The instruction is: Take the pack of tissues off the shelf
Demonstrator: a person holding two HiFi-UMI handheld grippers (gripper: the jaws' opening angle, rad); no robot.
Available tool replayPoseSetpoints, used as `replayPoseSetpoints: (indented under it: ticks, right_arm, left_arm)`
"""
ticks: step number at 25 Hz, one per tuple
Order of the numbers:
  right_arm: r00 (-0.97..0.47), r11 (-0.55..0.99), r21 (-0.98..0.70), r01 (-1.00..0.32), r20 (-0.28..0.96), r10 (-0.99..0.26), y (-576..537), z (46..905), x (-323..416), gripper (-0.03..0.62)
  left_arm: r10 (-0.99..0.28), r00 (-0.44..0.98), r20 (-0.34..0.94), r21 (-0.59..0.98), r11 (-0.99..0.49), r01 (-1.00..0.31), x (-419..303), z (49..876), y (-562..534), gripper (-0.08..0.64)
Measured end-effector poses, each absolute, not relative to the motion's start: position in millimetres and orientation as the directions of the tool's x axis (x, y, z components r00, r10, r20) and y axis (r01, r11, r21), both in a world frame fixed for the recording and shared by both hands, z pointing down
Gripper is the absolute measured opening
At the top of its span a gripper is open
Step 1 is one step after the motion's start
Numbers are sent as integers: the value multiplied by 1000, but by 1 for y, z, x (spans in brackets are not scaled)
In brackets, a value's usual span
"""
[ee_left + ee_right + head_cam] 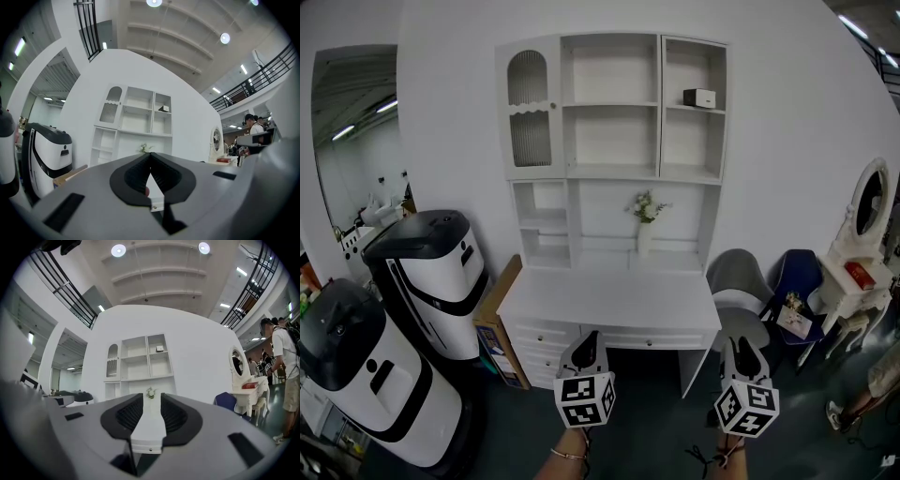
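A: Which step?
B: Approach only. The pack of tissues sits at upper right, in the shelf unit's top right compartment, well apart from both grippers.
A: Jaws?
B: Low in frame, the left gripper is pressed together and the right gripper slightly spread. Both are empty. Next likely needs a long reach up.

From head height, well back, facing forward and down onto the whole shelf unit and desk, with the left gripper and right gripper at the bottom edge. From each gripper, low and level along its own jaws (wide-angle, so ceiling included), toward the same shelf unit, far off. Shared by all three: shelf unit, and vanity mirror at right.
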State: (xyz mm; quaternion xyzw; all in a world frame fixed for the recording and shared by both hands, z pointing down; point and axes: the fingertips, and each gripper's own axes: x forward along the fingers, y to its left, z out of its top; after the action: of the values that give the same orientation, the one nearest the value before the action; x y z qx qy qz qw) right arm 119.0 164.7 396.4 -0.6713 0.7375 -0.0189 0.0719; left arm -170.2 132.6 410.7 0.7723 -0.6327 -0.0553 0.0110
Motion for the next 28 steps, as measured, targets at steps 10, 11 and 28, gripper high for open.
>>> replayPoseSetpoints:
  ticks: [10,11,28]
  right_arm:
    - [-82,92,-129,-987,-79,-994,160,398,113,228]
    - [-79,89,-130,-987,-79,-994,160,398,113,241]
    - [-24,31,-154,-988,-51,-998,153,412,87,365]
  left_arm:
    - [-978,194,-74,100,-201,-975,-180,411,126,17]
    - [-978,194,-73,100,-201,-974,-181,411,126,17]
    - [-968,240,-72,82,-246,-966,-208,412,112,17]
